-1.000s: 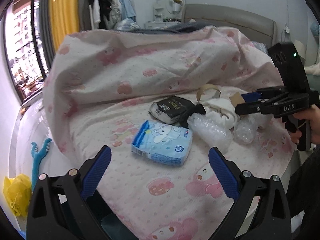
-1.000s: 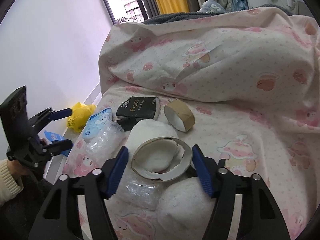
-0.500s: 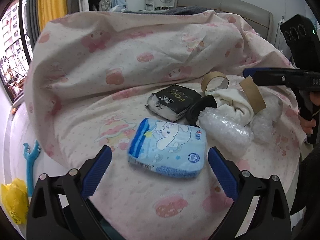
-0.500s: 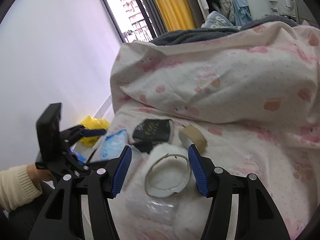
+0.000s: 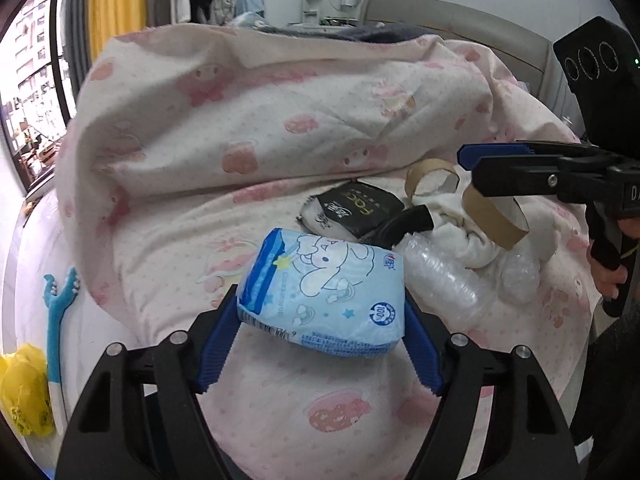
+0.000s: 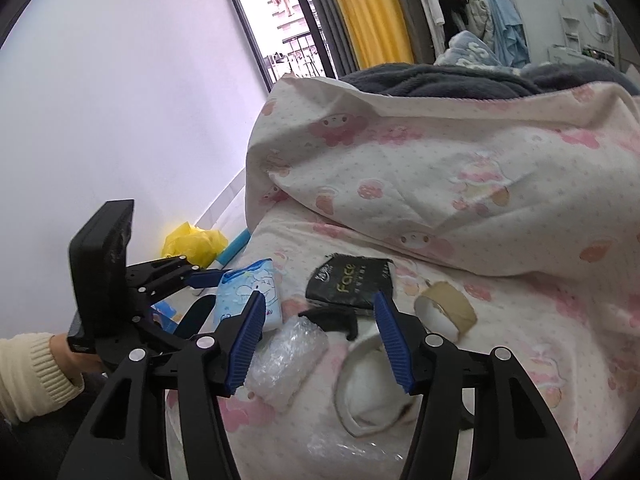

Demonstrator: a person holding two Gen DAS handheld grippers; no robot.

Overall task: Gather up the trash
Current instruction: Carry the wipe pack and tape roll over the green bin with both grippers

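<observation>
A light blue tissue pack lies on the pink bedspread, and my left gripper has closed on its two sides. The pack also shows in the right wrist view. Behind it lie a black packet, a clear plastic wrap, white cloth and two cardboard tape rings. My right gripper is open and empty, raised above the wrap, the black packet and the torn ring.
A bunched pink quilt rises behind the trash. A yellow bag and a blue toy lie on the floor at the left. A window and yellow curtain stand behind the bed.
My left gripper moved forward and closed around the blue tissue pack. My right gripper lifted up and back from the torn ring, still open.
</observation>
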